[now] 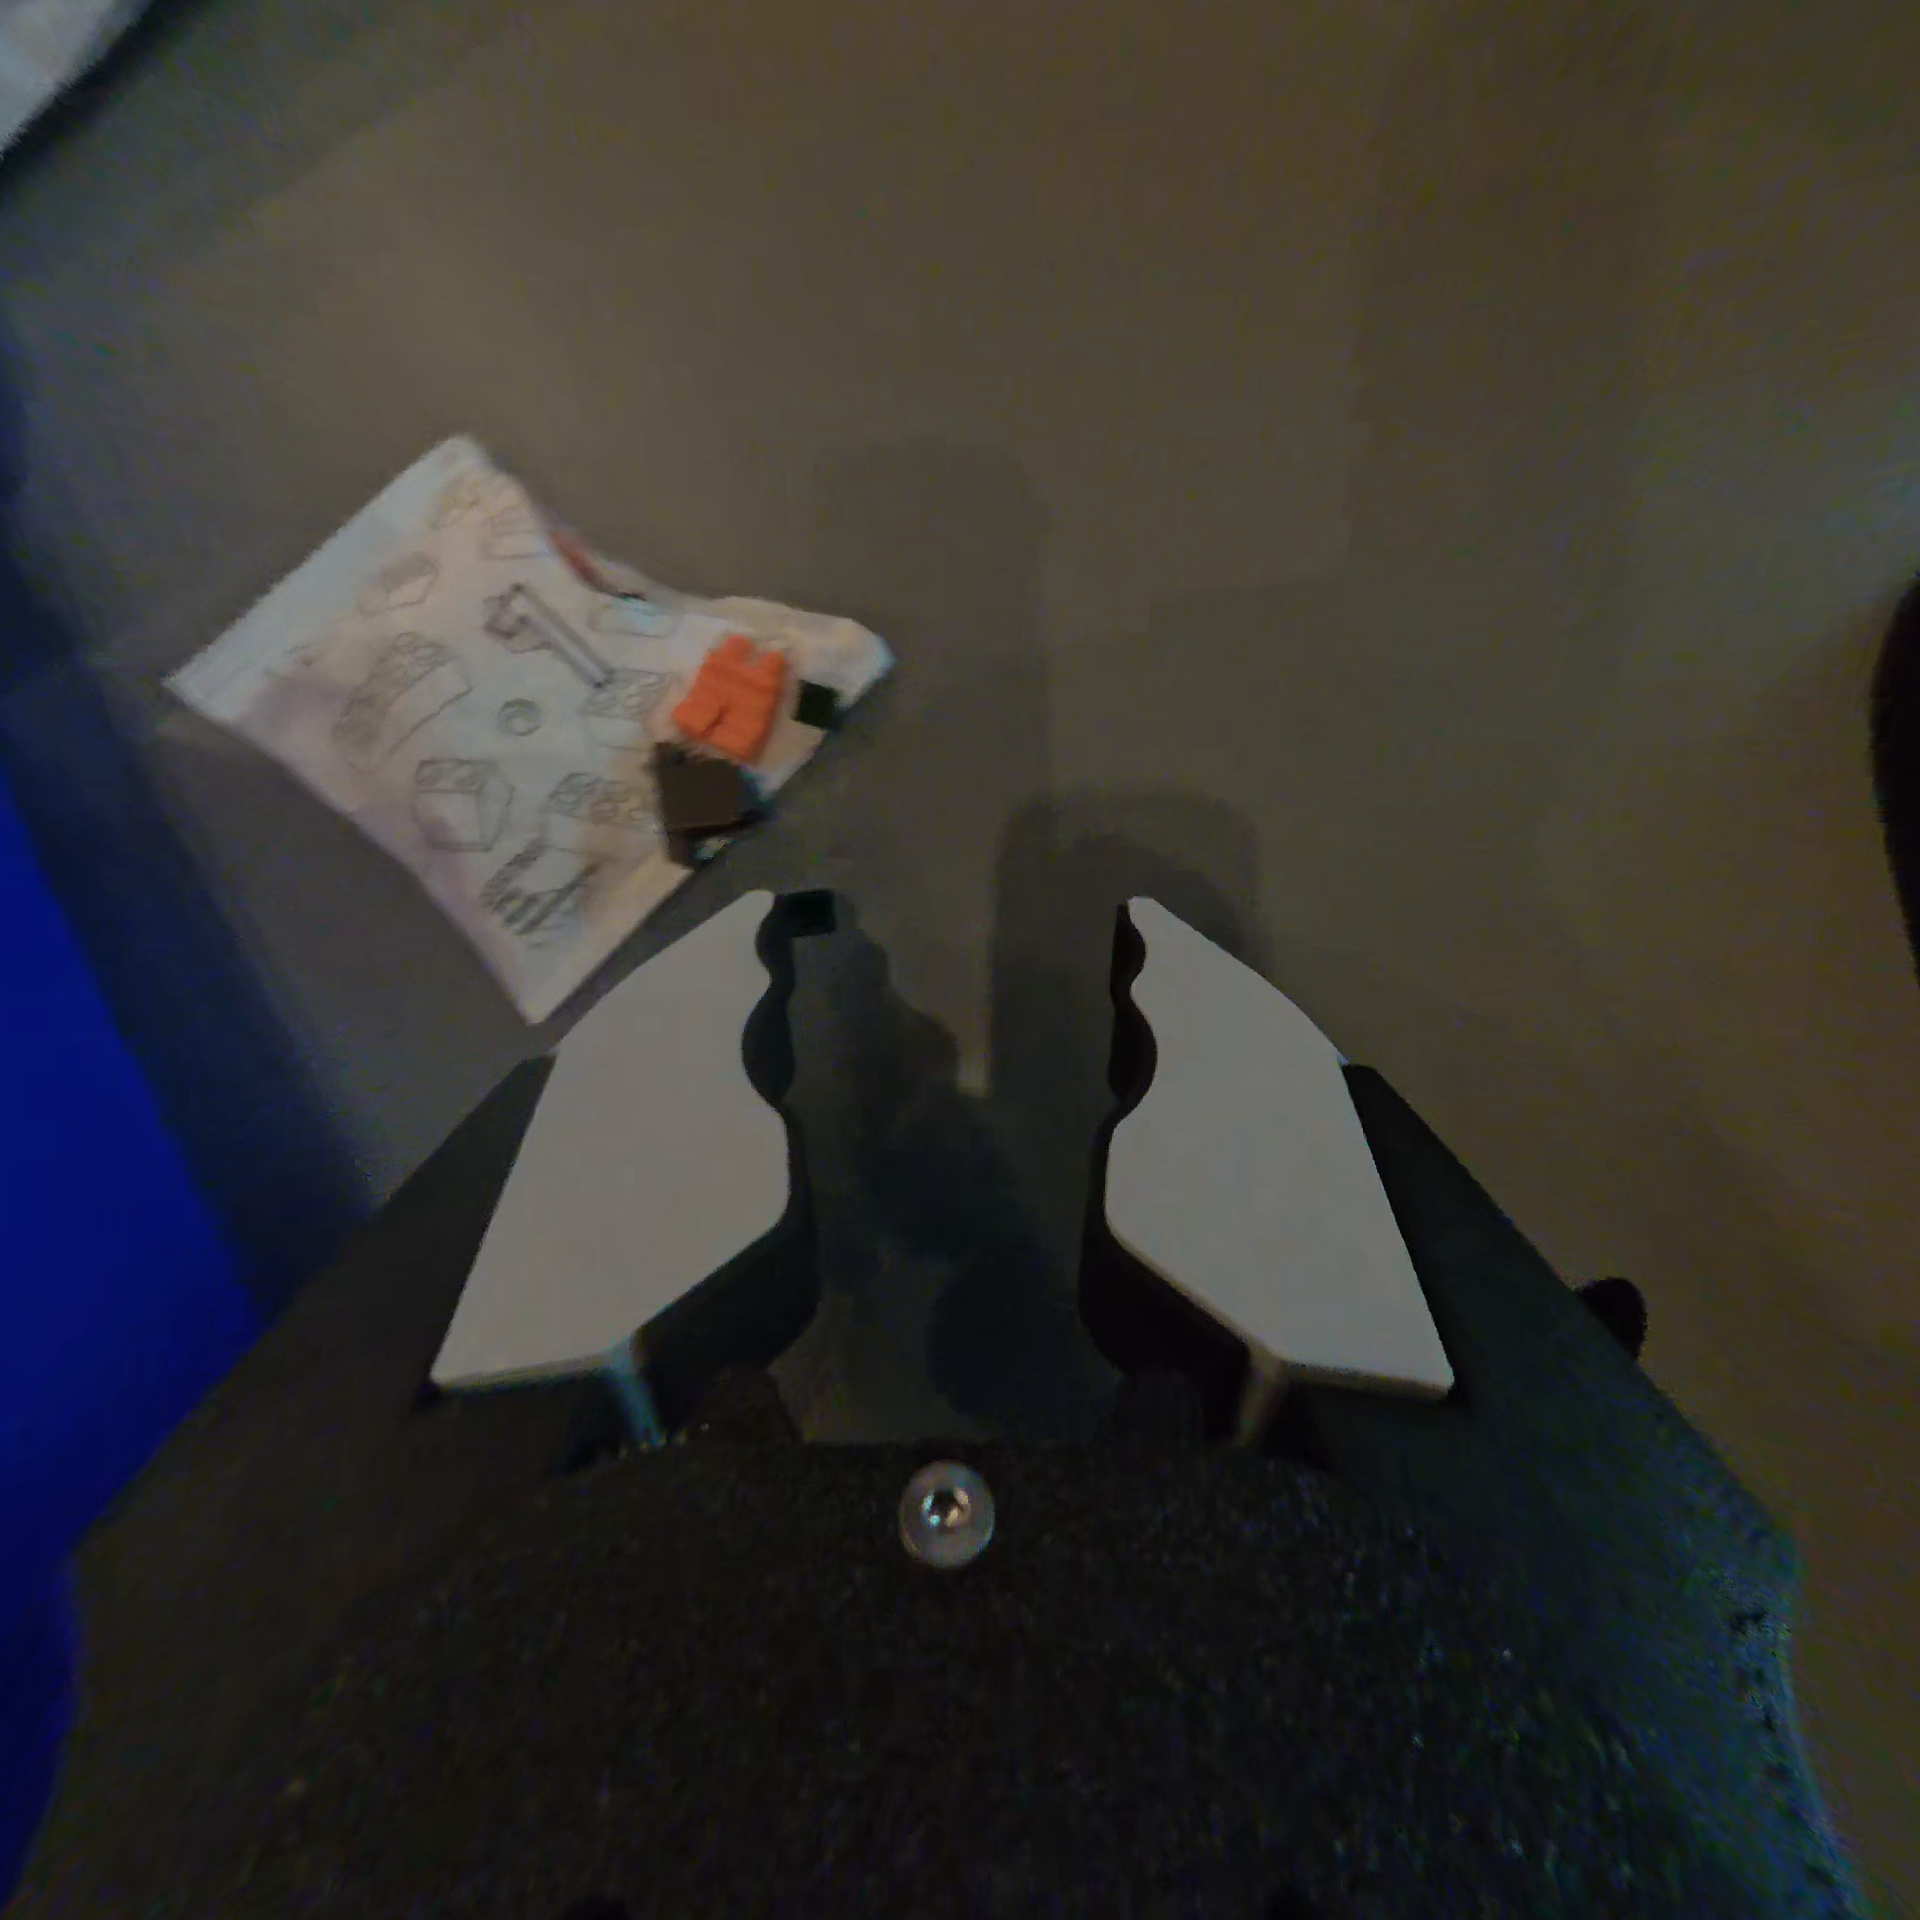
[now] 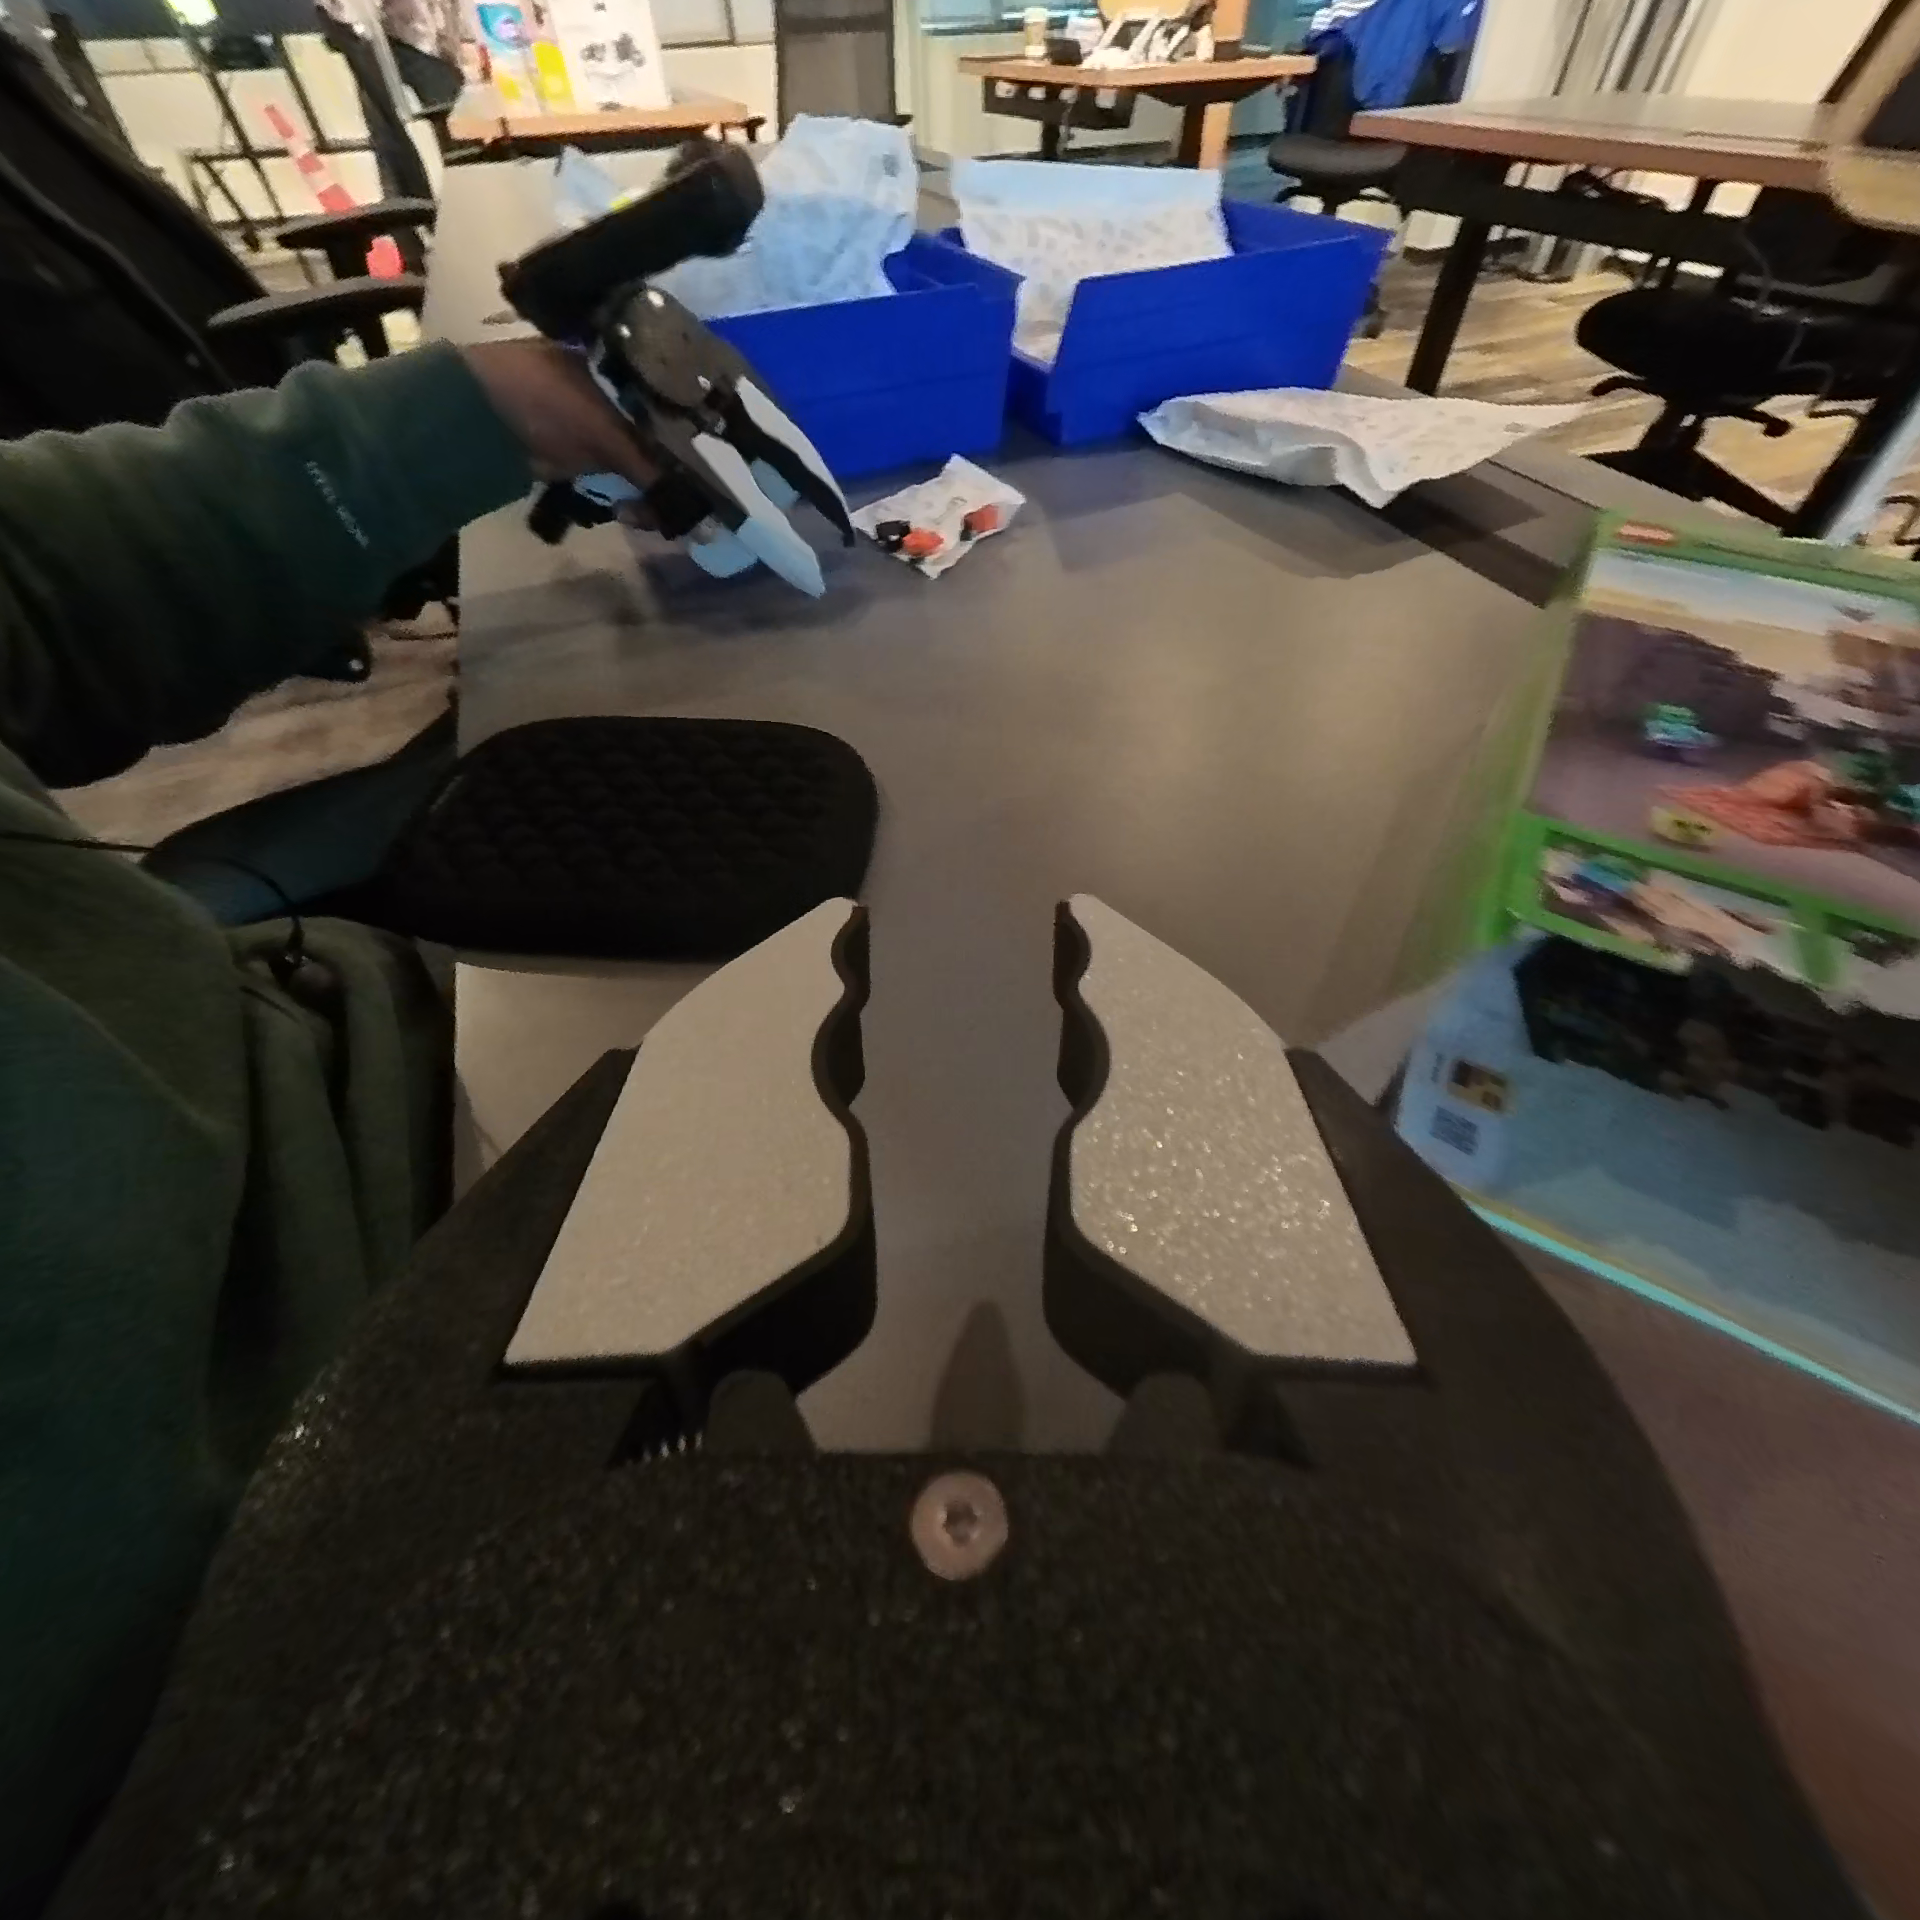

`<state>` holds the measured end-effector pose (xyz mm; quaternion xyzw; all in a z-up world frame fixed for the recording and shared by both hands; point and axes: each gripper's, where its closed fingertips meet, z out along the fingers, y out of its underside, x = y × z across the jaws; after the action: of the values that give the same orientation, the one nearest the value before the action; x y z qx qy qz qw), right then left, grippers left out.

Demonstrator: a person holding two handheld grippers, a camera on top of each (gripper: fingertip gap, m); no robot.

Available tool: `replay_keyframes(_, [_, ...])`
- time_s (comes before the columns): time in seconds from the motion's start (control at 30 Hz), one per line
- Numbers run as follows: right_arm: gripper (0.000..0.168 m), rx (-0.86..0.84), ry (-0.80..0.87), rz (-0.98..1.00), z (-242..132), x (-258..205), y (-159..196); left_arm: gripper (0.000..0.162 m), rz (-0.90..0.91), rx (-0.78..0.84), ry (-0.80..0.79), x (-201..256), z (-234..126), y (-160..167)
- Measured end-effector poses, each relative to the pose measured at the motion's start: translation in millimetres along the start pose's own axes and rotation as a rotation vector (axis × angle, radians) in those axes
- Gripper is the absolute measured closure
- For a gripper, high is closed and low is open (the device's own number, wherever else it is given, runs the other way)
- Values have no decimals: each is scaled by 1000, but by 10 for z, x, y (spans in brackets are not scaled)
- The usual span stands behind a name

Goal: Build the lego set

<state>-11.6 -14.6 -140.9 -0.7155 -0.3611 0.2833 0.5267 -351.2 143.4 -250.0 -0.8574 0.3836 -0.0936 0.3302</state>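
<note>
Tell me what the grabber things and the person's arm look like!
Each gripper, left and right, has a rough black body with a silver screw in the middle and two pale grey fingers with wavy black inner edges. The person's arm wears a dark green sleeve.

Your parts bag (image 2: 940,516) lay on the table (image 2: 1039,707), before two bins (image 2: 883,364); the set box (image 2: 1725,821) stood at right.
</note>
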Motion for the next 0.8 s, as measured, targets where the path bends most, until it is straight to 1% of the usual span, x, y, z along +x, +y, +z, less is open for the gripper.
replay_keyframes(0.07, [135,-3,-12,-4,33,-30,-5,104,2,-6,8,32,44,17])
replay_keyframes(0.13, [135,-7,-20,-7,58,-57,-9,102,-27,-4,50,91,64,5])
replay_keyframes(0.17, [135,-7,-23,-8,67,-67,-12,98,-21,0,84,151,70,-7])
replay_keyframes(0.23, [135,-9,-29,-6,81,-87,-15,96,-10,15,206,369,71,-38])
replay_keyframes(0.27, [134,-9,-32,-4,90,-96,-15,94,-11,24,227,410,75,-58])
replay_keyframes(0.33, [134,-14,-38,-5,111,-116,-13,94,-16,29,248,427,70,-82])
replay_keyframes(0.37, [134,-17,-41,-8,122,-126,-12,94,-26,63,248,410,52,-141])
replay_keyframes(0.47, [134,-26,-47,-15,150,-150,-8,95,-39,191,201,294,-55,-339])
replay_keyframes(0.53, [134,-26,-52,-14,164,-161,-12,96,-29,197,174,247,-90,-345])
replay_keyframes(0.73, [135,-25,-55,-11,194,-162,-12,160,-8,162,145,308,-118,-258])
replay_keyframes(0.8, [134,-28,-56,-10,201,-165,1,162,4,149,177,404,-117,-234])
